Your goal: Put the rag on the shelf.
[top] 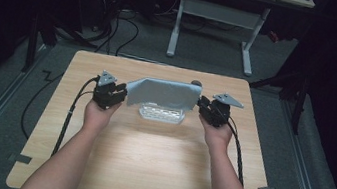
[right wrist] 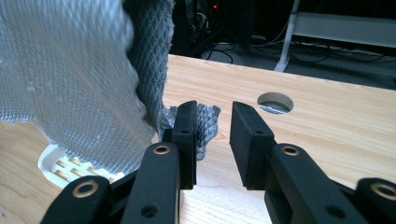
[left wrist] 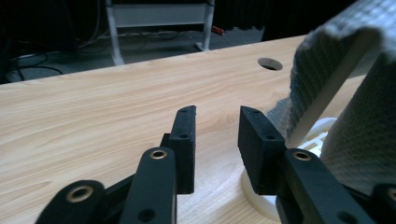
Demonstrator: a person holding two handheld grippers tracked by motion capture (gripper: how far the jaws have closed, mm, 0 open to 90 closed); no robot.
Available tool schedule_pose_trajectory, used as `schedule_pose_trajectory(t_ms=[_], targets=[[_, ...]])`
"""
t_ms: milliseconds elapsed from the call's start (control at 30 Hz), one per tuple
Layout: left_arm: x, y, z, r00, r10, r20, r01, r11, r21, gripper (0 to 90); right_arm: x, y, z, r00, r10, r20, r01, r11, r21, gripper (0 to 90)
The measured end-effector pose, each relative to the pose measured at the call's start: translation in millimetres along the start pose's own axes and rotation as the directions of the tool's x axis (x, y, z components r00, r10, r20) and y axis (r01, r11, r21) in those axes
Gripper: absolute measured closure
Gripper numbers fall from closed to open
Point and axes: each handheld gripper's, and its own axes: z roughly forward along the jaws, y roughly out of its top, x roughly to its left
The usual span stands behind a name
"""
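A grey-blue waffle-weave cloth (top: 161,92) hangs draped over a white slatted rack (top: 161,114) at the middle of the wooden table (top: 145,172). My left gripper (top: 119,90) sits at the cloth's left edge, and its jaws stand open with nothing between them. In the left gripper view the left gripper (left wrist: 217,114) has the cloth (left wrist: 369,93) and rack (left wrist: 322,135) just to its right. My right gripper (top: 204,105) is at the cloth's right edge, also open. In the right gripper view the right gripper (right wrist: 214,109) has a cloth (right wrist: 70,70) corner lying beside its left jaw, over the rack (right wrist: 53,163).
A round cable hole (top: 196,83) lies in the table just behind the cloth's right end. Beyond the table stands a white-legged desk (top: 216,15), with cables (top: 115,31) on the grey floor. The table's near half is bare wood.
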Motion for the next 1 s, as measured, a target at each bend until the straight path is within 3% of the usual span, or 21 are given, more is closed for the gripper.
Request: schedule_pose_trajectory(t_ms=[300,667,800,1000], targets=[[8.4,-1.3,-17.0,0.9996,-0.020,-0.019,0.020,0.9995,-0.024,65.7,-2.2,4.6,-11.2,0.9994,-0.020,0.027,0.020,1.000,-0.003,66.5],[13.4,-8.0,-22.4,0.9993,-0.029,-0.023,0.028,0.9993,-0.025,65.7,-8.8,-2.6,3.3,0.9989,0.006,0.047,-0.008,1.000,0.030,58.1],[15.1,-13.4,-20.1,0.9994,-0.027,-0.023,0.027,0.9996,-0.013,65.7,-11.3,-0.8,5.5,0.9991,0.016,0.038,-0.017,1.000,0.002,56.1],[16.1,-16.6,-16.6,0.9993,-0.030,-0.023,0.030,0.9996,-0.001,65.7,-15.4,15.5,-3.8,0.9991,0.022,0.036,-0.021,0.999,-0.031,56.3]])
